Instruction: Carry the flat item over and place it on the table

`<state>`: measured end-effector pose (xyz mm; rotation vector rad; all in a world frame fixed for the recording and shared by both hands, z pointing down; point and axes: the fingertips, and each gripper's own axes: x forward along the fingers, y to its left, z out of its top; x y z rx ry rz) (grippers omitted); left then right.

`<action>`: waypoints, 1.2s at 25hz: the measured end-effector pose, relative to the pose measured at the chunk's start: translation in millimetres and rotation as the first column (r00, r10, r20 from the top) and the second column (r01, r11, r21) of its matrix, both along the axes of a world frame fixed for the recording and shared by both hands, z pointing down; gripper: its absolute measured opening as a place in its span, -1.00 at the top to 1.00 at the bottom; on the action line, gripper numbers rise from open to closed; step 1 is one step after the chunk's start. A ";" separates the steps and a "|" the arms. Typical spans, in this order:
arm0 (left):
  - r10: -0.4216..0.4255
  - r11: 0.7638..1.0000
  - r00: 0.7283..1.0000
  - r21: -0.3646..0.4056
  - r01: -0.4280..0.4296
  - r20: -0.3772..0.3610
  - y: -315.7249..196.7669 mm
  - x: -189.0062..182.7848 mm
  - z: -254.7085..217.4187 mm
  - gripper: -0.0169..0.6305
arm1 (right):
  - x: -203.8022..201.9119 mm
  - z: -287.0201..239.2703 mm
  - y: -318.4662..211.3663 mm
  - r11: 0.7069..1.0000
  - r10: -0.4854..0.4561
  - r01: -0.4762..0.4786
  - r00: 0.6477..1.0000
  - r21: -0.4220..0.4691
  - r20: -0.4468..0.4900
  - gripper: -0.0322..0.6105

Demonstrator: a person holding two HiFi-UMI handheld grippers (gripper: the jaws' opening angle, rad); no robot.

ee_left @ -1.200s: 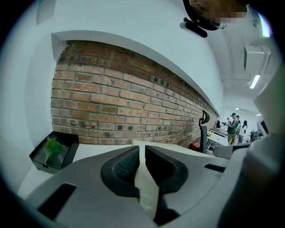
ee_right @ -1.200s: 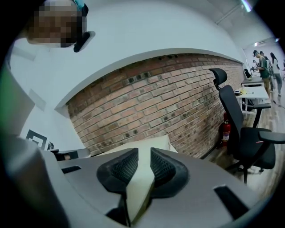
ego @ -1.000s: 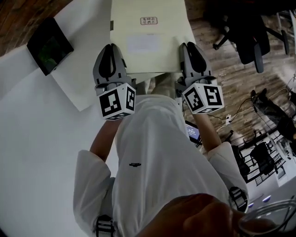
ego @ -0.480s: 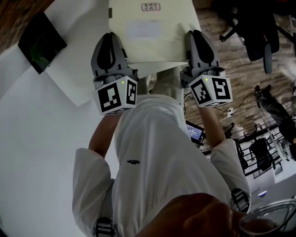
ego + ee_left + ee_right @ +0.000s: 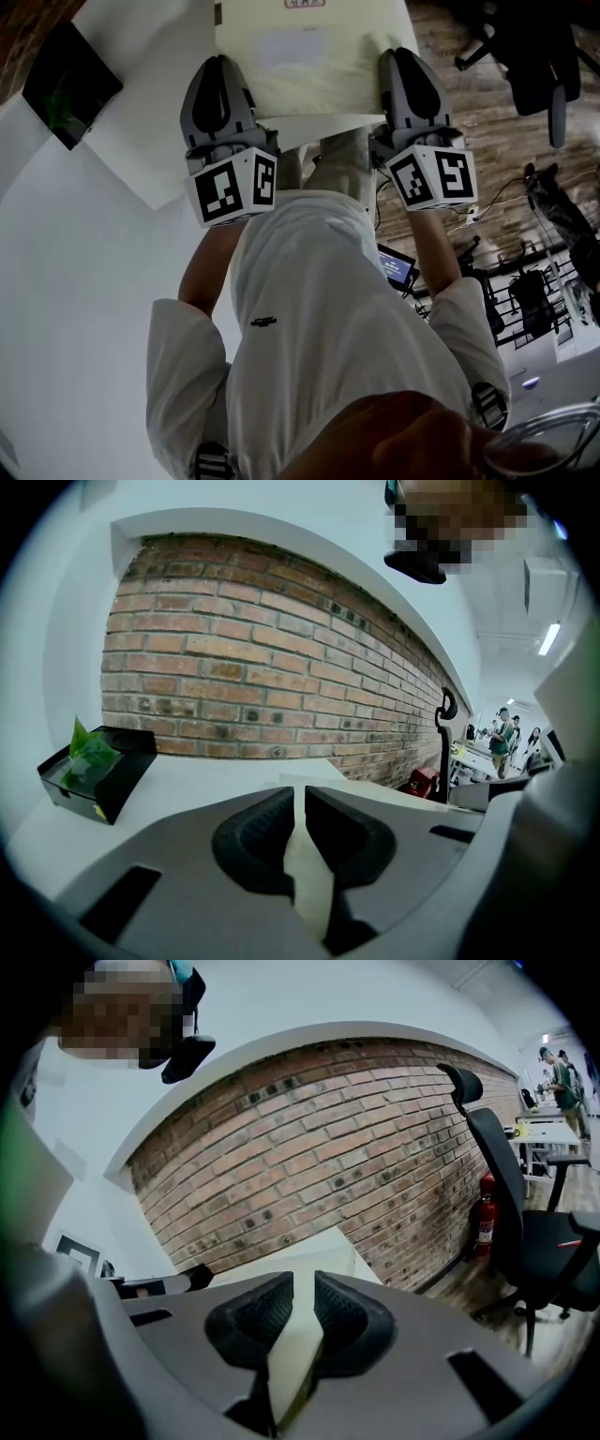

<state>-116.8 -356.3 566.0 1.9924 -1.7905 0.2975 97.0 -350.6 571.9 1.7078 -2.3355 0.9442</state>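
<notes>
We are holding the flat item [image 5: 305, 56] beside the worktop [image 5: 75, 253], left gripper [image 5: 300, 803] clenched on it, right gripper [image 5: 302, 1290] closing its jaws on it, risking a lopsided slip.

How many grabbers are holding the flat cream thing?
2: the left gripper clamps the flat item at left; the right gripper, jaws closing, has its right edge between them.

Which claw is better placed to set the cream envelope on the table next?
Left. The left claw grips the envelope above the white table; the right claw, closing on its other edge, hangs over wooden floor.
</notes>
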 end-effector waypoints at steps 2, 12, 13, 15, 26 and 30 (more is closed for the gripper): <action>0.002 1.000 1.000 -0.021 -0.002 0.006 0.1 1.5 9.9 0.80 | 1.3 7.1 0.3 1.000 -0.008 0.008 1.000 -0.008 0.008 0.61; 0.025 0.994 0.999 -0.109 -0.022 0.033 3.0 10.0 54.8 0.80 | 8.3 45.4 1.4 1.000 -0.007 0.007 1.000 -0.024 0.001 0.61; 0.025 0.993 0.999 -0.115 -0.021 0.035 3.5 10.7 59.4 0.80 | 9.1 49.7 1.9 1.000 -0.008 0.008 1.000 -0.025 0.002 0.61; 0.027 0.992 0.999 -0.120 -0.022 0.038 3.9 10.8 67.8 0.80 | 9.2 57.7 2.9 1.000 -0.007 0.007 1.000 -0.025 0.002 0.61; 0.036 0.986 0.999 -0.161 -0.030 0.034 10.8 11.3 111.6 0.80 | 6.7 101.9 11.7 0.998 -0.031 0.030 0.999 -0.058 -0.023 0.62; 0.029 0.983 0.999 -0.181 -0.024 0.028 12.2 13.4 122.9 0.80 | 7.9 112.0 13.0 0.997 -0.037 0.035 0.999 -0.067 -0.031 0.62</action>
